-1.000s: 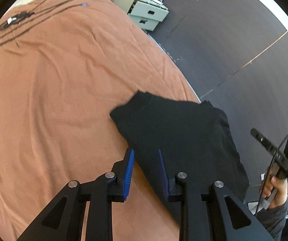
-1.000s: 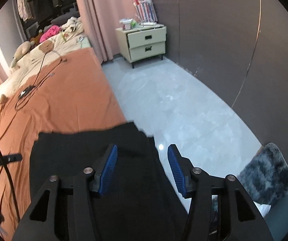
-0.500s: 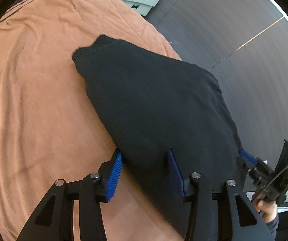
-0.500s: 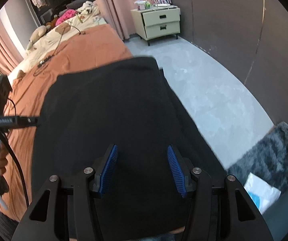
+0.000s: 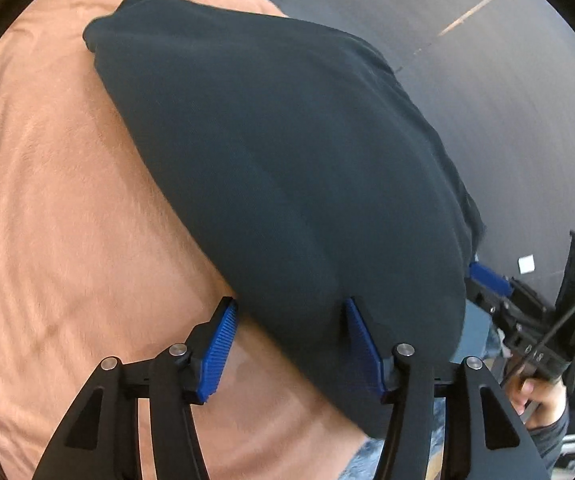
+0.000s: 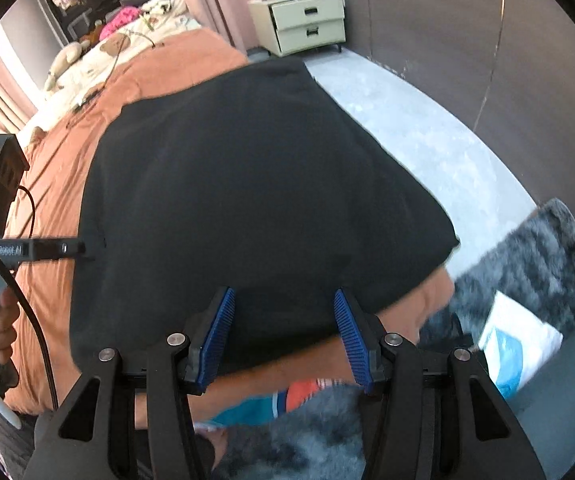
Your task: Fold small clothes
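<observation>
Your left gripper (image 5: 291,344) is hovering over the near edge of the black garment (image 5: 287,168); its jaws have just been opening, nothing pinched. The garment is lying flat and smooth at the corner of the orange bedspread (image 5: 55,208). Your right gripper (image 6: 283,336) is also standing open above it, not gripping.
</observation>
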The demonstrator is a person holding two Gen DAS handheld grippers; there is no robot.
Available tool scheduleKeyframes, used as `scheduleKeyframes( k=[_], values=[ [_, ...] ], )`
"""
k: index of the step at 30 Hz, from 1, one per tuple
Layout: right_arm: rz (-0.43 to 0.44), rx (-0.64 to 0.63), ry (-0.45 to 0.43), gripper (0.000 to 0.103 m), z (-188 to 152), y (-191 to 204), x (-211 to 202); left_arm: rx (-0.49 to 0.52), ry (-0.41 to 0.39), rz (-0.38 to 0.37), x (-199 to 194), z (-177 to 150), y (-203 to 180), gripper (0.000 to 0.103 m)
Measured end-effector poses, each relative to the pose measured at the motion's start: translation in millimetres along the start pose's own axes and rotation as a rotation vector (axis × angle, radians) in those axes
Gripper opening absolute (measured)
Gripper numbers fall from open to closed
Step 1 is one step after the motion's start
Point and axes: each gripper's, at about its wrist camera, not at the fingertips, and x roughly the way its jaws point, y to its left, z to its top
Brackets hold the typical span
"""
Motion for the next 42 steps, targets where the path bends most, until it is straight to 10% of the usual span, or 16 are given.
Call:
scheduleKeyframes(
  k=[7,10,17,42],
  values=[
    [-0.008,0.018,-0.016,0.050,7,13,-35,0.031,-0.049,0.034,-43,-18,-14,0.058],
    [-0.022,0.019,-0.050,0.071,1,23,-58,0.041,-0.091,0.045,-62,-20,-20,0.062],
    [-0.074,0.016,-0.132,0.103,-23,50,-108,0.063,-0.239,0.094,-127,-43,-26,0.103],
    [-0.012,-0.087,-0.289,0.103,-107,134,-192,0.109,-0.471,0.179,-280,-180,-3,0.103]
  ],
)
